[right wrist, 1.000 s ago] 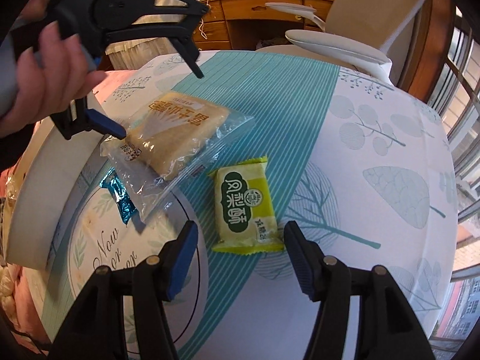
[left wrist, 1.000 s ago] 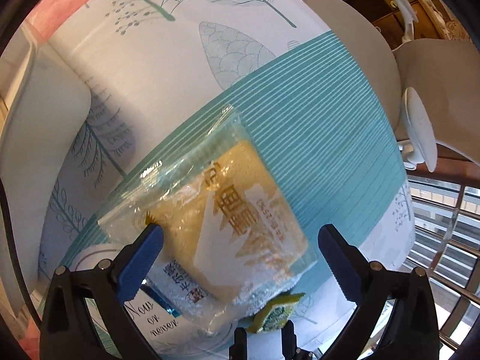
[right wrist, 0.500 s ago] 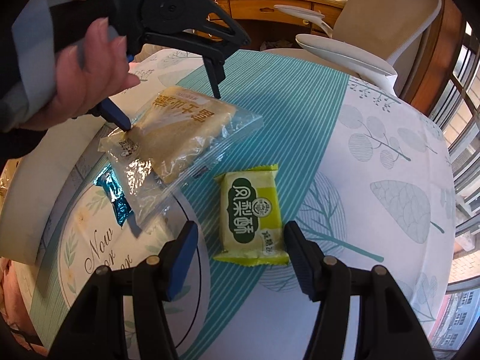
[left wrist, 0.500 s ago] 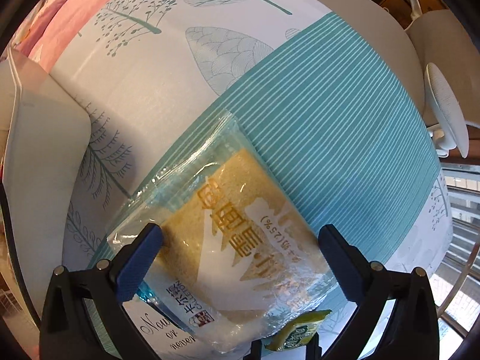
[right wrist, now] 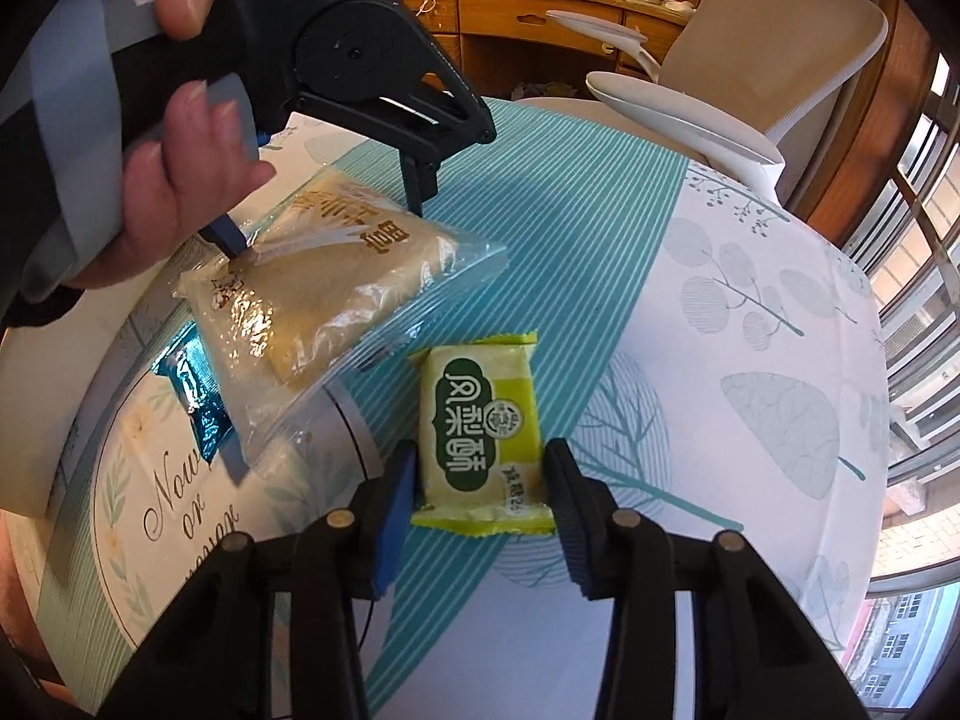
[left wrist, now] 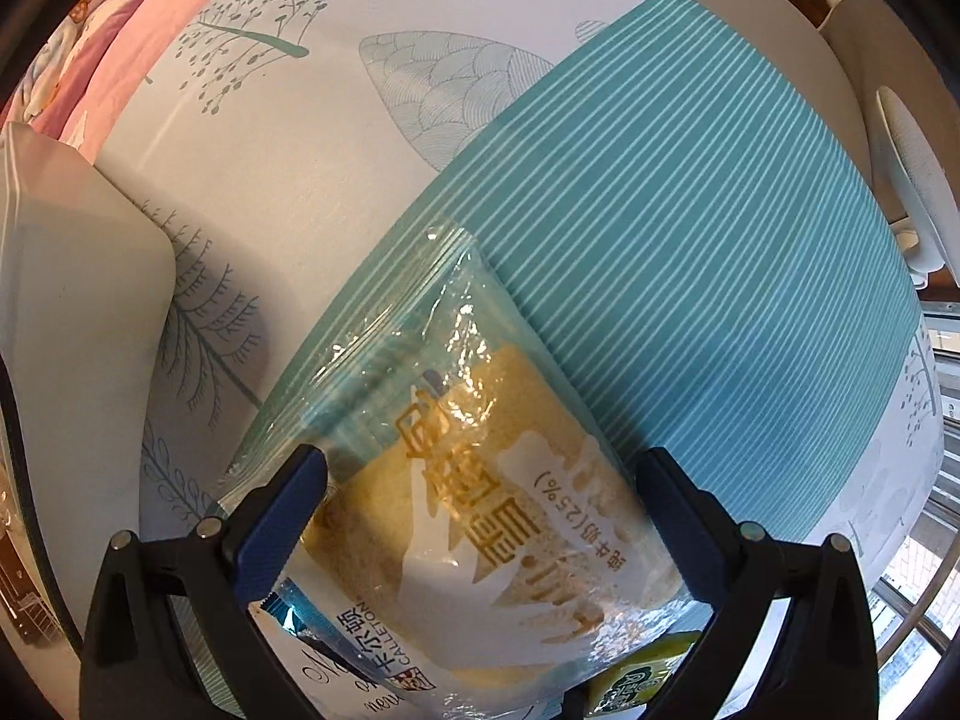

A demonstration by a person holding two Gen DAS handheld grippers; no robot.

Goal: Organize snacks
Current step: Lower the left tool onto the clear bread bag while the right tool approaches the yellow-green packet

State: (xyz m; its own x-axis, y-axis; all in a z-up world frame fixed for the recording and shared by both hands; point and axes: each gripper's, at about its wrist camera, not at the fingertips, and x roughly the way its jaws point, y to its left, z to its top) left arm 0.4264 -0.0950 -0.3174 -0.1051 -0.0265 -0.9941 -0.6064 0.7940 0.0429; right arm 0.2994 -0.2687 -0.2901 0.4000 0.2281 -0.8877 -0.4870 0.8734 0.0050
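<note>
A clear packet with a yellow-brown cake (left wrist: pixel 480 516) lies on the table, partly over a round white tin lid (right wrist: pixel 180 516); it also shows in the right wrist view (right wrist: pixel 336 294). My left gripper (left wrist: pixel 480 498) is open, its jaws on either side of this packet, down at it. A small yellow-green snack packet (right wrist: pixel 480 432) lies on the tablecloth. My right gripper (right wrist: pixel 480 480) is open, its jaws on either side of the near end of that packet. A blue foil wrapper (right wrist: pixel 198 402) lies under the clear packet.
The table has a white and teal striped cloth (right wrist: pixel 600 228). A white box (left wrist: pixel 72 324) stands at the left. A white office chair (right wrist: pixel 720 96) and a wooden desk (right wrist: pixel 540 6) stand beyond the far edge.
My left gripper has come down and forward over the cake packet, so its jaws now straddle it. My right gripper has moved forward until its jaws flank the yellow-green packet.
</note>
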